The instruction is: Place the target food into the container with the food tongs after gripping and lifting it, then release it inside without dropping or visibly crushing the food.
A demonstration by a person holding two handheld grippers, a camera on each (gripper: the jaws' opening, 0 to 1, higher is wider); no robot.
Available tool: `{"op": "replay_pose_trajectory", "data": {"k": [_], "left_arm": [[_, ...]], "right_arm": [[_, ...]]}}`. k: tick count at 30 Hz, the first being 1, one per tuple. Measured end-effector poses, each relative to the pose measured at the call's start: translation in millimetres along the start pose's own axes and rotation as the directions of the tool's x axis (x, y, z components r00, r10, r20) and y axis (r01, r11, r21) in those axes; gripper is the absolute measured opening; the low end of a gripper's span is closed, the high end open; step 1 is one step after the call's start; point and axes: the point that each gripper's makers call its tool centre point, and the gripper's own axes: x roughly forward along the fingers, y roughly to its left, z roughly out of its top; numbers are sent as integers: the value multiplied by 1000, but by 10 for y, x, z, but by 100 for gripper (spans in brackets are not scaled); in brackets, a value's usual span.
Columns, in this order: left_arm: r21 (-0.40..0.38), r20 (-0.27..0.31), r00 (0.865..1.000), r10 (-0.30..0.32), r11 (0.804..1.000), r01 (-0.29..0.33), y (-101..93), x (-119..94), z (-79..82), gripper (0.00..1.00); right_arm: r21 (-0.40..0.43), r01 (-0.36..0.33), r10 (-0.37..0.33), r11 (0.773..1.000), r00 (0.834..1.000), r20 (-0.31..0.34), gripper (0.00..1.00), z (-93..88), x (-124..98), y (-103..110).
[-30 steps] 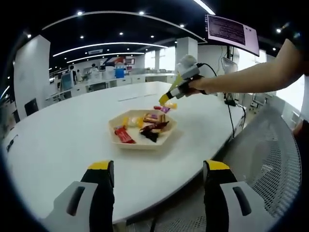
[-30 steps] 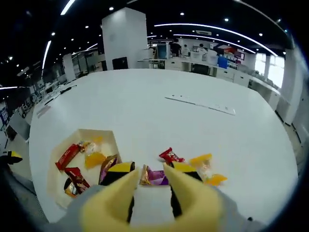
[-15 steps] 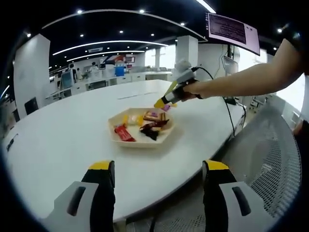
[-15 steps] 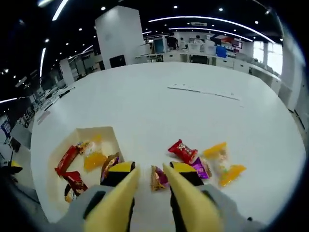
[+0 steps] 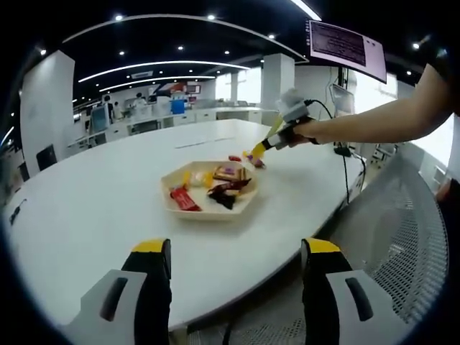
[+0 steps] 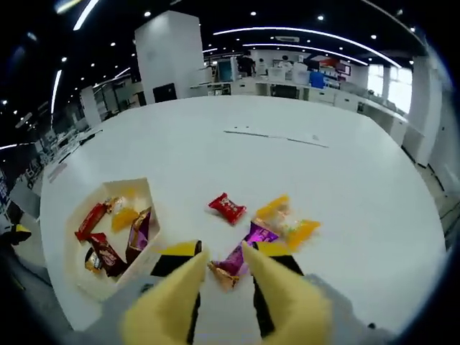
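Observation:
A beige hexagonal tray holds several wrapped candies in the left gripper view. In the right gripper view the tray sits at the left. Loose on the white table beside it lie a red candy, a yellow-orange pack and a purple candy. My right gripper carries yellow tongs, open, and one end of the purple candy lies between the tips. The right gripper reaches in from a person's arm and hovers over the loose candies behind the tray. My left gripper stands open, well short of the tray.
The round white table curves away, its near edge just ahead of my left jaws. A mesh chair back stands on the right. A cable trails over the table's right side. A flat strip lies farther across the table.
The right gripper has swung away from the tray's edge and now sits over the loose candies. The purple candy now lies at its tips. The left gripper has stayed put.

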Motion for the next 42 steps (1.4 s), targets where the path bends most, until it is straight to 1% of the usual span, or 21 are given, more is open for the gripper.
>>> {"op": "replay_pose_trajectory", "data": {"k": [1,3,5,9,13,15,16,17,19,20,21,22,23,24,26,27,31,37,39,40,42], "left_arm": [[0,0,1000,0,1000,0,0,0,1,70],[0,1,1000,-1,1000,1,1,2,1,70],[0,2,1000,1,1000,-1,1,-1,5,70],[-1,1,1000,3,1000,-3,4,-1,3,70],[-1,-2,1000,2,1000,-2,3,-1,1,70],[-1,-3,1000,0,1000,0,2,0,0,70],[-1,-2,1000,-1,1000,1,0,1,0,70],[-1,-2,1000,-1,1000,1,1,2,0,70],[-1,-2,1000,-2,1000,2,-2,2,2,70],[-1,-2,1000,-3,1000,3,-3,3,3,70],[-1,-1,1000,-3,1000,3,-2,4,4,70],[-2,-2,1000,-4,1000,4,-4,4,2,70],[-1,-3,1000,-4,1000,4,-3,3,0,70],[-2,-3,1000,-4,1000,4,-4,4,-1,70],[-1,-5,1000,-3,1000,3,-4,3,-4,70],[-3,-5,1000,-2,1000,2,-4,1,-4,70],[-3,-3,1000,1,1000,-1,2,1,-3,70],[-2,-1,1000,-2,1000,2,0,2,0,70],[-3,1,1000,-1,1000,1,0,1,6,70],[-3,1,1000,-1,1000,1,-1,1,4,70],[-2,0,1000,0,1000,0,0,0,4,70]], "right_arm": [[4,13,-13,1000,1000,3,27,4,2,-31],[44,50,-50,998,999,-1,27,-5,24,-122],[70,56,-56,996,998,-8,27,-22,69,-134],[72,86,-86,994,996,-12,28,-24,145,-119],[101,114,-114,988,993,-7,28,11,184,-122],[103,123,-124,987,992,6,28,48,184,-111],[86,133,-136,987,990,25,28,90,176,-107],[73,134,-137,988,990,39,28,121,174,-101],[93,66,-73,994,994,76,28,200,194,18],[82,39,-46,996,994,94,28,241,198,72],[76,54,-60,996,994,87,28,240,193,64],[70,52,-58,996,995,83,28,241,204,80],[66,25,-29,997,998,53,28,200,234,144],[53,19,-20,998,1000,24,27,149,247,168],[7,41,-41,999,999,-3,27,89,255,139],[21,27,-27,999,1000,-16,27,41,260,164],[32,24,-23,999,1000,-19,26,-19,170,69],[37,53,-52,998,998,-38,26,-142,15,-168],[42,52,-50,998,998,-40,26,-184,-32,-215],[40,51,-49,998,998,-42,26,-197,-50,-226],[4,57,-57,998,997,-52,26,-235,-92,-275]]}}
